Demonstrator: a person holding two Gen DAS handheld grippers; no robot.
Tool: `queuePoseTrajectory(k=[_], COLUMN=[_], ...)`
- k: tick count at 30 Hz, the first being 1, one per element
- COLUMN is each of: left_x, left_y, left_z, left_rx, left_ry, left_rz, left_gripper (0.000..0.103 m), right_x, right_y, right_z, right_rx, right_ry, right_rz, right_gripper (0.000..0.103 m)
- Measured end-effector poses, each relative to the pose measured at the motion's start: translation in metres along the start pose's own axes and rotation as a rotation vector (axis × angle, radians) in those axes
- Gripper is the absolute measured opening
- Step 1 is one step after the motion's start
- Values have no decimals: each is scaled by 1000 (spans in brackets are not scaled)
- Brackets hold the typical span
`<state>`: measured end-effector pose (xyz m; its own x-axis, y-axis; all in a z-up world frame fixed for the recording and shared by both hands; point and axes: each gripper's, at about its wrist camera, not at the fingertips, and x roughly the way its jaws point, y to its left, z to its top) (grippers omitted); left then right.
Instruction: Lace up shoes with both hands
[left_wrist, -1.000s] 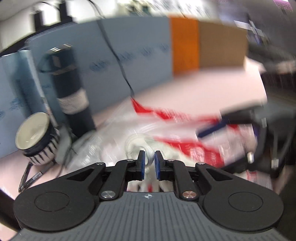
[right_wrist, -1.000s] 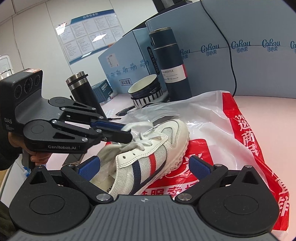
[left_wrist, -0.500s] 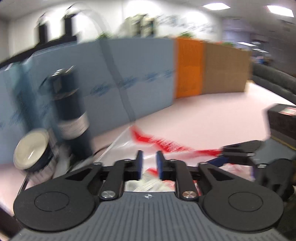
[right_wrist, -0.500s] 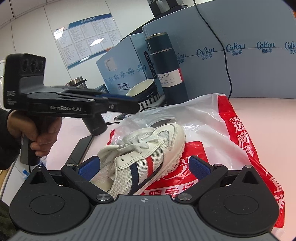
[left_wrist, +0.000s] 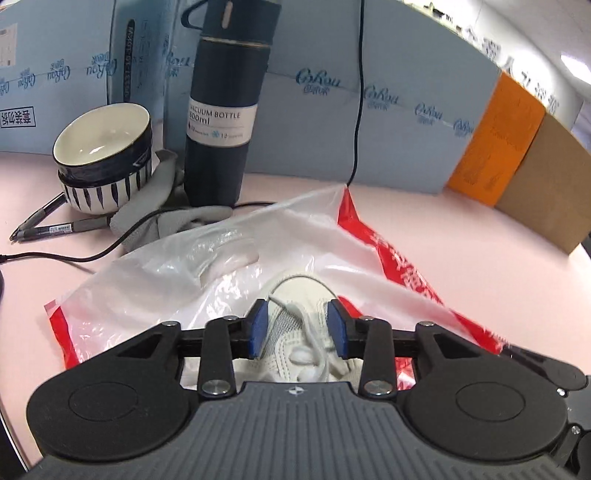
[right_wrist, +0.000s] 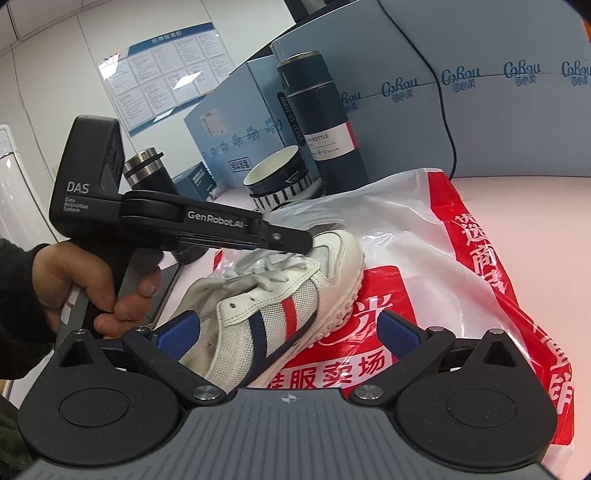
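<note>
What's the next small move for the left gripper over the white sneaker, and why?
Probably ease the left gripper down onto the white lace and finish pinching: its jaws are closing astride loose laces, none visibly clamped. The open right gripper flanks the white mesh sneaker.

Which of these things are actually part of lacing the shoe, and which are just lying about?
For the job: white shoe, its laces, left tool (jaws closing, a lace between them), right tool (open).
Lying about: plastic bag under the shoe, vacuum bottle, bowl, pens, grey cloth, black cable.
</note>
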<state>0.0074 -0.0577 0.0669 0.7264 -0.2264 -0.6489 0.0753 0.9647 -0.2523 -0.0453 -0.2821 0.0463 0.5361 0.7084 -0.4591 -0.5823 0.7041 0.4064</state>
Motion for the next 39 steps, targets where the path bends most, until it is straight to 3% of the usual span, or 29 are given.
queuePoseTrajectory(k=[1, 8, 13, 15, 19, 20, 25, 29, 31, 32, 33, 34, 37, 39], left_x=[-2, -25, -28, -26, -11, -8, -5, -9, -14, -16, -18, -20, -27, -32], left_y=[3, 19, 22, 20, 19, 19, 18, 16, 18, 19, 21, 23, 30, 36], left_z=[0, 4, 17, 19, 14, 12, 6, 0, -1, -1, -2, -2, -2, -3], left_rx=[-9, -40, 55, 115, 172, 179, 181, 202, 187, 177, 167, 157, 116, 87], left_ry=[-6, -83, -42, -6, 75, 83, 62, 27, 4, -6, -16, -25, -45, -59], left_rz=[-21, -143, -301, -316, -268, -256, -243, -241, -247, -249, -251, -251, -238, -233], left_gripper=[4, 3, 3, 3, 4, 9, 12, 5, 3, 3, 3, 3, 3, 3], right_x=[0, 0, 1, 1, 0, 0, -3, 1, 6, 10, 14, 16, 17, 14], right_y=[-1, -4, -2, -1, 0, 1, 9, 29, 40, 45, 48, 48, 45, 43], right_z=[0, -1, -1, -1, 0, 0, 4, 8, 8, 8, 8, 8, 10, 12], right_rx=[4, 16, 2, -2, -11, -17, -79, -222, -303, -344, -366, -354, -320, -300], right_ry=[-2, -3, 3, 2, 0, -1, -12, 9, 43, 76, 103, 116, 129, 127], right_rz=[-3, -8, -3, -4, -8, -10, -31, -60, -56, -62, -65, -55, -44, -46], right_gripper=[103, 103, 103, 103, 103, 103, 103, 103, 96, 78, 49, 41, 36, 26])
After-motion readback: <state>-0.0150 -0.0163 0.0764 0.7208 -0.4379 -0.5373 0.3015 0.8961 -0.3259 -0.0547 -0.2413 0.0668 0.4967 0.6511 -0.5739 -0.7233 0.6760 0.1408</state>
